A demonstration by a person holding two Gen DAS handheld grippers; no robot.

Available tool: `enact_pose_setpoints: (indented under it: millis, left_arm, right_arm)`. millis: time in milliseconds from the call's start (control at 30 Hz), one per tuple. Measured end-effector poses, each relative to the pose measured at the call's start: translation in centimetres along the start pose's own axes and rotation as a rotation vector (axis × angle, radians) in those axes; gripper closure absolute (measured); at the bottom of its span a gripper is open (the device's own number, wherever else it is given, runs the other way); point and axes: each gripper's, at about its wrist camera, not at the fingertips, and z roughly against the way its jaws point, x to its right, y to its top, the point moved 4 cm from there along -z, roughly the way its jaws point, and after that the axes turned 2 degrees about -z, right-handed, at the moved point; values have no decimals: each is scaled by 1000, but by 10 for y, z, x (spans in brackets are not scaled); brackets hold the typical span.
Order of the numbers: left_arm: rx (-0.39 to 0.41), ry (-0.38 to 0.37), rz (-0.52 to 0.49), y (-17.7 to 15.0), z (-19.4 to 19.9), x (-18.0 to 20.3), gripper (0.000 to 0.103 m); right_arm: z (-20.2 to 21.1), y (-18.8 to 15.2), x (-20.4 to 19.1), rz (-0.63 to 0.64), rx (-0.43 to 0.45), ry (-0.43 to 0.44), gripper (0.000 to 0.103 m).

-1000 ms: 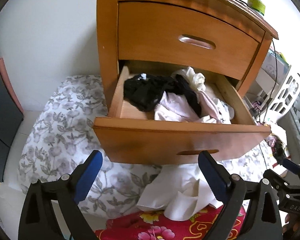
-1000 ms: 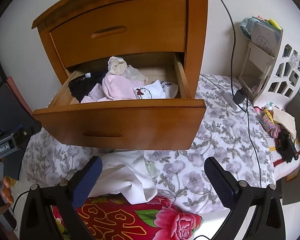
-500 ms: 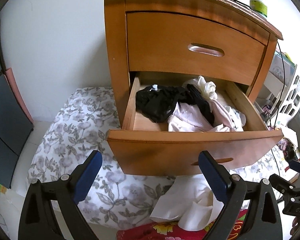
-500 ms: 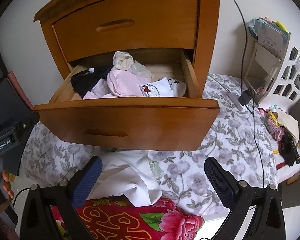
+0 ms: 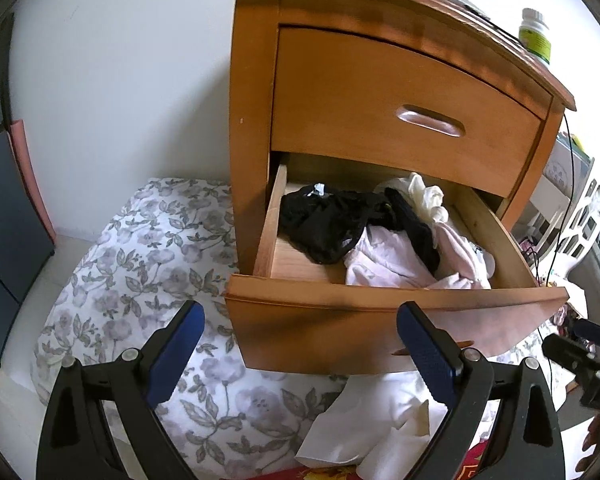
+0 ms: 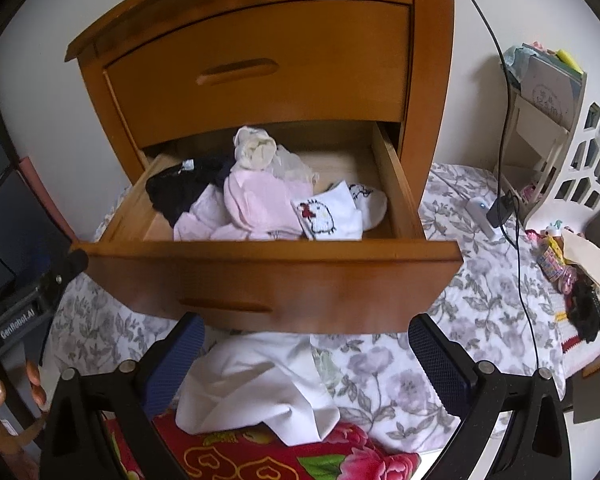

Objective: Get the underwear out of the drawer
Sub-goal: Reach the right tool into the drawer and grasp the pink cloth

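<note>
Right wrist view: my open drawer (image 6: 260,276).
Black, pink and white underwear (image 6: 260,200) heaped inside; both tongs (image 6: 306,344) (image 5: 300,332) spread, empty.

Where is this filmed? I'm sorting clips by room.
Most likely a bedroom: a wooden nightstand stands on a floral quilt, its lower drawer open and full of underwear.

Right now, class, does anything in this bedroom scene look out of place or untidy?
Yes. The clothes in the open lower drawer lie in a jumbled, unfolded heap, and a crumpled white garment lies on the floral bedding below it.
</note>
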Motion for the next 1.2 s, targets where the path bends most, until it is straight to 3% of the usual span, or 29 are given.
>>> enact_pose_setpoints:
  millis: [667,1000,1133,1200]
  left_arm:
    - [2,-107,-24,8,-13,-4,6]
    - [-35,-107,-72,5,-22,-3,6]
    - [-37,-112,-77,4,-23,-4,6]
    - [-41,-111,-81,4,-24,-5,6]
  right_arm:
    - [-10,67,-28,49,70,16,0]
    - [-54,80,-62,208,-9,-24,0]
    - [-71,79,-64,243,-41,-69,15]
    - [-77,80,-65,259,-52,-95,17]
